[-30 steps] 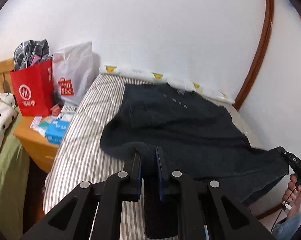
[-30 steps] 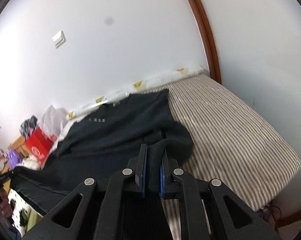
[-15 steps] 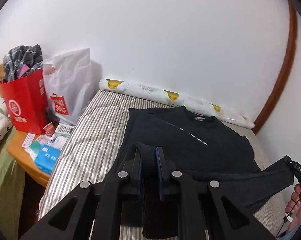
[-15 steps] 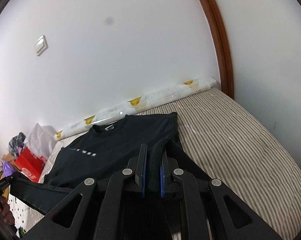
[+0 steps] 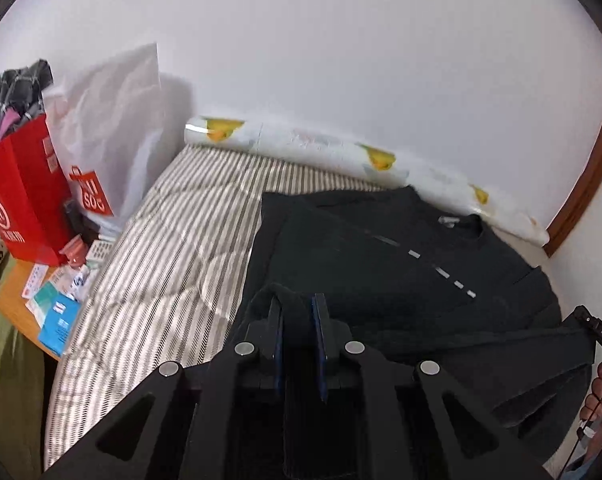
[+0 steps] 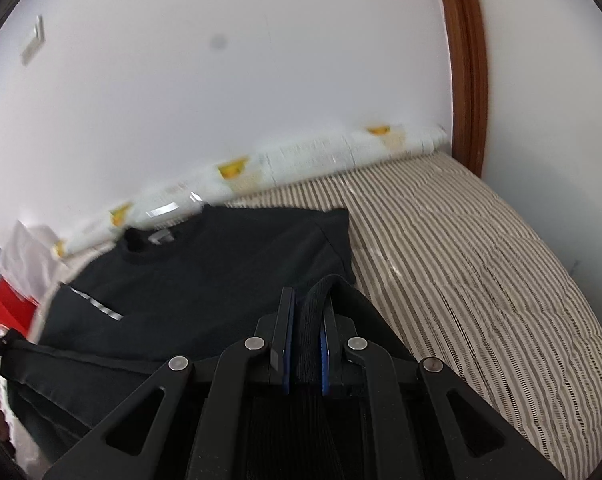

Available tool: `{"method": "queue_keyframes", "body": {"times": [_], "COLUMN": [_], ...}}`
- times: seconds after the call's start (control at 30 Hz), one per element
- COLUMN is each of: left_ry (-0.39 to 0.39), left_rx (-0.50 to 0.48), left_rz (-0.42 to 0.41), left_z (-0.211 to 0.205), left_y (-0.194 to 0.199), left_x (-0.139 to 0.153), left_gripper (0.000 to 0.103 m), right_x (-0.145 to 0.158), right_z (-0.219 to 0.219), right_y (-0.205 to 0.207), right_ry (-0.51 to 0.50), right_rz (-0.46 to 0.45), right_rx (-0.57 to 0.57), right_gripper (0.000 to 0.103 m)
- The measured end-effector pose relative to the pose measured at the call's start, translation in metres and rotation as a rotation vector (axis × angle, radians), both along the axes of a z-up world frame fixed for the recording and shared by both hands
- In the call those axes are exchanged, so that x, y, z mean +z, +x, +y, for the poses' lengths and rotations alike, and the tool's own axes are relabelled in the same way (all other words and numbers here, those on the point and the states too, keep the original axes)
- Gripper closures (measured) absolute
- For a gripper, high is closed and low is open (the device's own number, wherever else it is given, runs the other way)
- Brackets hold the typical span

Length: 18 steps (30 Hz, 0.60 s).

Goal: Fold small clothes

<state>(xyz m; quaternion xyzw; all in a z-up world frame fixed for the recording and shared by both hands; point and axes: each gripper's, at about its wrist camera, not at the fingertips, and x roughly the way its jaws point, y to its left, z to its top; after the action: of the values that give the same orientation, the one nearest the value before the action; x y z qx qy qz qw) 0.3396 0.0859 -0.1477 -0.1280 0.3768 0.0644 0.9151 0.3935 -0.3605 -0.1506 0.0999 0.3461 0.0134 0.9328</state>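
Observation:
A black sweater with a row of small white marks lies collar-to-wall on the striped mattress. My left gripper is shut on a fold of its hem at the near left corner. In the right wrist view the same sweater spreads out to the left, and my right gripper is shut on its ribbed hem at the near right corner. The hem hangs stretched between the two grippers, above the mattress. The right gripper's handle and the hand on it show at the right edge of the left wrist view.
A white roll with yellow prints lies along the wall at the mattress's far edge. To the left stand a red paper bag and a white plastic bag by a wooden bedside table with small boxes. A brown door frame stands at the right.
Both grippers have carried the hem forward toward the wall and slightly down. The sweater's body, bunched and slack a second ago, now lies flatter with the hem doubled over it.

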Motion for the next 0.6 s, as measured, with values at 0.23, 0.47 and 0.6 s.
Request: {"method": "queue_keyframes", "body": {"times": [0.23,0.47,0.6], "left_ry": [0.003,-0.002,-0.021], "left_rx": [-0.006,-0.018,-0.02], "left_rz": [0.049,0.072,0.067], "left_z": [0.0,-0.003,-0.009], "left_y": [0.002,-0.017,-0.044], "left_x": [-0.008,-0.001,-0.002], "left_gripper": [0.087,0.049,0.043], "right_x": [-0.014,0.001,-0.002], "right_z": [0.006,-0.004,-0.012], "right_y": [-0.003,-0.06,-0.099], "right_ry": [-0.08,-0.102,-0.1], "right_rz": [0.052,0.022,0.035], "right_rx": [-0.009,-0.011,-0.028], "right_gripper": [0.075,0.044,0.041]}}
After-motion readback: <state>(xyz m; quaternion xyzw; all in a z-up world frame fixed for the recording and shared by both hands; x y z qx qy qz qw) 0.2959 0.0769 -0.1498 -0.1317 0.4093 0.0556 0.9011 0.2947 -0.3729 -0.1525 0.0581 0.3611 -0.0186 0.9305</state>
